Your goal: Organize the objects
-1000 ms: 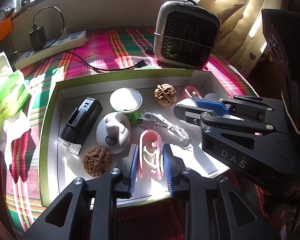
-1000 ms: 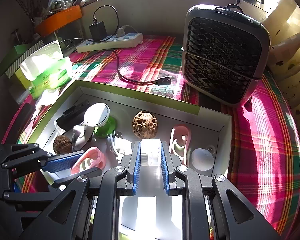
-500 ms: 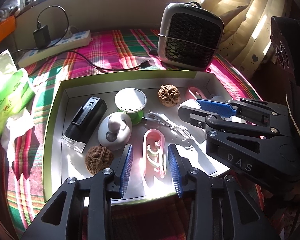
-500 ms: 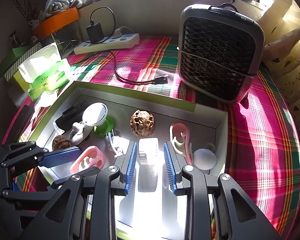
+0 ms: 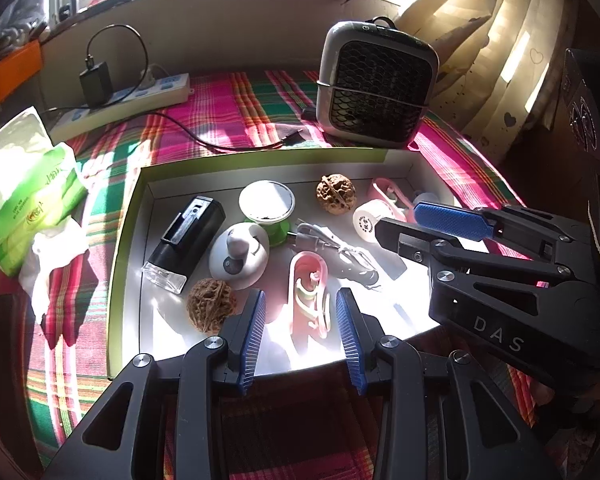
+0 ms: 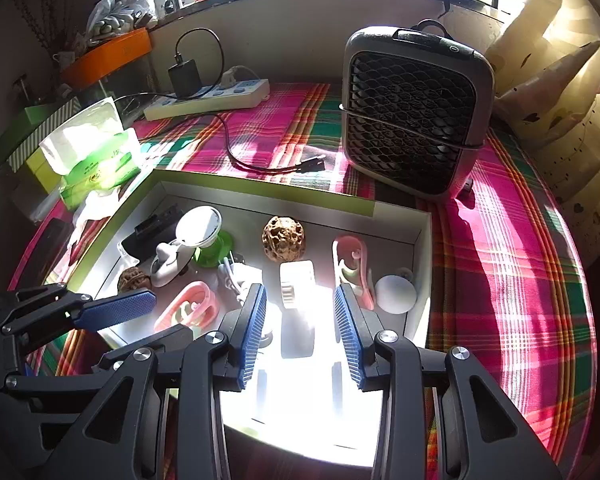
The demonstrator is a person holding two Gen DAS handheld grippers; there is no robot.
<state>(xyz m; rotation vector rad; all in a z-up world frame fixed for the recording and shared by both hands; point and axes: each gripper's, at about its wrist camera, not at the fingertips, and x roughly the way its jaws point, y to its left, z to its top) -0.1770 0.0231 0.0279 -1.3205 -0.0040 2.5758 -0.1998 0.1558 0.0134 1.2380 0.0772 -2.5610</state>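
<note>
A shallow white tray with a green rim (image 5: 132, 216) (image 6: 260, 188) holds small objects. My left gripper (image 5: 300, 300) is open over the tray's near edge, with a pink clip (image 5: 310, 292) lying free between its fingers. My right gripper (image 6: 300, 300) is open, with a white roll (image 6: 298, 288) lying free on the tray between its fingers; the roll also shows in the left wrist view (image 5: 368, 220). The tray also holds two walnuts (image 5: 336, 194) (image 5: 211, 310), a second pink clip (image 6: 352, 268), a black box (image 5: 188, 240), a white cable (image 5: 332, 248) and a white round gadget (image 5: 240, 256).
A grey fan heater (image 5: 376, 84) (image 6: 412, 116) stands behind the tray on the plaid cloth. A power strip with charger (image 5: 132, 96) lies at the back left. A green tissue pack (image 5: 24, 192) sits left of the tray. A white-topped green cup (image 5: 266, 204) is in the tray.
Both grippers have opened: the left let go of the pink clip, the right let go of the white roll. Both have drawn back and up from the tray.
</note>
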